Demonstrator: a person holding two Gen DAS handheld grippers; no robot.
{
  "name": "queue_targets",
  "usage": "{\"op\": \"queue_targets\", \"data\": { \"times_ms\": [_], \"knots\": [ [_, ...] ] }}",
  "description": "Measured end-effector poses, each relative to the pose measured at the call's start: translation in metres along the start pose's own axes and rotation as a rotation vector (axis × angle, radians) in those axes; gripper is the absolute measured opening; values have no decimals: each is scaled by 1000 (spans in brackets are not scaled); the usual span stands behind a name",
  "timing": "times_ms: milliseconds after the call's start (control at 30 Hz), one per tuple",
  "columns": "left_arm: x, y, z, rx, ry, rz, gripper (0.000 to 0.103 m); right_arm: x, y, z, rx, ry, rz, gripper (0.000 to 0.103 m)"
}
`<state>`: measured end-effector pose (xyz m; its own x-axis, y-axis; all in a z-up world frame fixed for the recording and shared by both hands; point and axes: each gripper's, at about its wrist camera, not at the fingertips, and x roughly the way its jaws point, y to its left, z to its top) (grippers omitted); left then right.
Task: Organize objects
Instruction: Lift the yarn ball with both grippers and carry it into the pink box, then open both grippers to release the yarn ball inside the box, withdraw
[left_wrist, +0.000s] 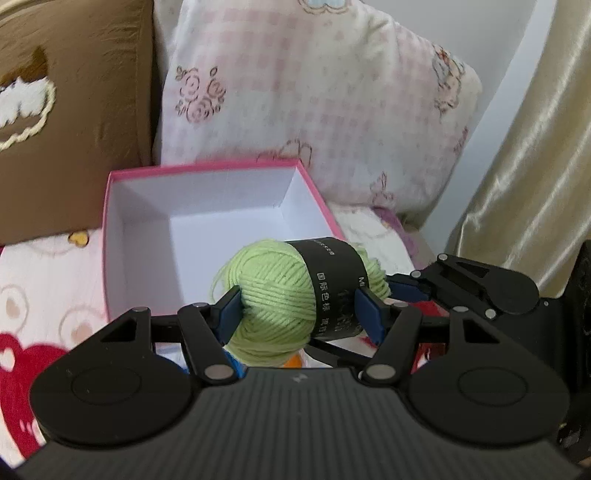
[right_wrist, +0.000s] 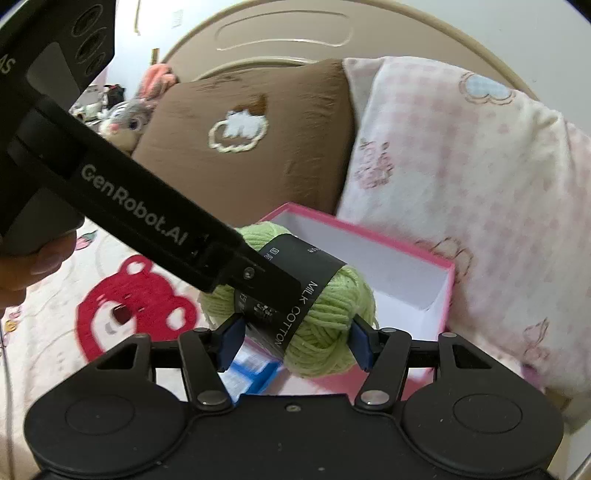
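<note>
While the bedsheet (right_wrist: 48, 325) with its red bear print spreads beneath, the open pink box (left_wrist: 218, 236) rests against two pillows (right_wrist: 251, 147). Just before the box's near rim, the green yarn ball (left_wrist: 275, 299) hangs pinched by both the left gripper (left_wrist: 299, 310) and right gripper (right_wrist: 295, 339).

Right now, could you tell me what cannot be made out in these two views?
- Left wrist view: the yarn ball in the left gripper hides the near right corner of the pink box.
- Right wrist view: a blue-and-white item, blurred, is partly covered by the right gripper.
- Right wrist view: whether that gripper actually pinches the ball.
- Both views: small print on the label, too blurred.
</note>
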<state>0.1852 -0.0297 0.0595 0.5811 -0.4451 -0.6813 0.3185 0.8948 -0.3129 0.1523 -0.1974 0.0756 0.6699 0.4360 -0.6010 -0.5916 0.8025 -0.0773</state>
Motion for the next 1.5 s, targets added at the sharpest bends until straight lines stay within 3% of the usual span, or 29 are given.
{"op": "queue_targets", "data": {
  "times_ms": [300, 500, 667, 933, 1100, 1167, 1233, 1300, 1333, 1400, 1500],
  "knots": [
    [85, 31, 47, -58, 40, -34, 65, 65, -47, 20, -18, 66, -100, 63],
    [144, 59, 48, -131, 14, -12, 67, 125, -64, 17, -7, 141, -131, 63],
    [183, 88, 48, -225, 47, -15, 67, 171, -70, 13, -26, 219, -130, 62],
    [214, 102, 48, -282, 119, -6, 65, 209, -67, 8, -35, 342, -189, 61],
    [213, 106, 41, -362, 94, 8, 71, 210, -65, 6, -6, 357, -203, 60],
    [215, 109, 39, -396, 79, -7, 68, 207, -61, 6, -6, 359, -210, 62],
    [217, 113, 39, -414, 75, -16, 52, 199, -54, 6, -32, 335, -232, 65],
    [220, 116, 38, -461, 65, -45, 47, 187, -46, 5, -74, 288, -225, 66],
    [222, 117, 39, -484, 65, -71, 39, 182, -43, 5, -86, 269, -211, 65],
    [228, 116, 40, -515, 75, -106, 35, 178, -41, 3, -85, 268, -168, 42],
    [231, 102, 42, -470, 63, -63, 34, 184, -38, -3, -72, 298, -163, 35]
  ]
}}
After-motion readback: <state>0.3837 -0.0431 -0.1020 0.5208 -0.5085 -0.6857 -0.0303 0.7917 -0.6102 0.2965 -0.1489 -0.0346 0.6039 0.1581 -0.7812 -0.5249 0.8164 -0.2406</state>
